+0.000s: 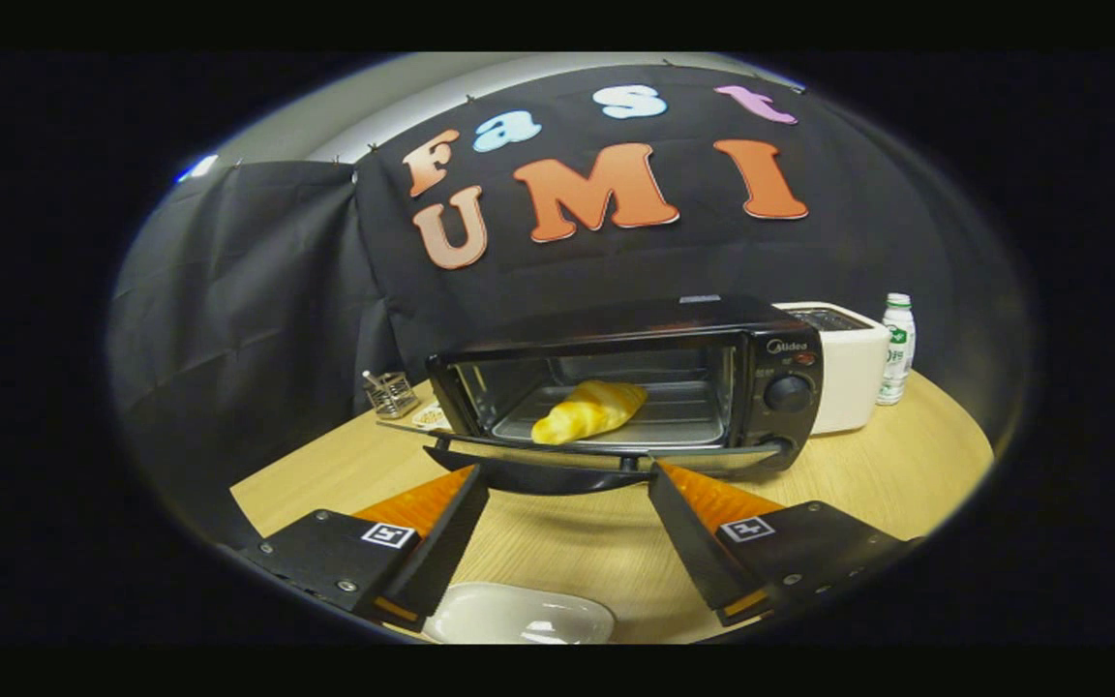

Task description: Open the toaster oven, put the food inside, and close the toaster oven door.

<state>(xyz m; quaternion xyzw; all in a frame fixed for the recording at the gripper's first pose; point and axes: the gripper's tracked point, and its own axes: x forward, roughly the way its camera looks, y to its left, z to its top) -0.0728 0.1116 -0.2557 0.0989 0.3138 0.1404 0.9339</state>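
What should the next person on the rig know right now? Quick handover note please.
Gripper: jaws open, holding nothing, tips just under the front edge of the door.
Toaster oven: on the table, door folded down flat, open.
Croissant: already inside on the oven tray.
White plate: on the table between the fingers, nearer than the oven, nothing on it.
Done: door opened, food put in.
Left: lift the door up and shut it. The jaws look placed to push it up from below.
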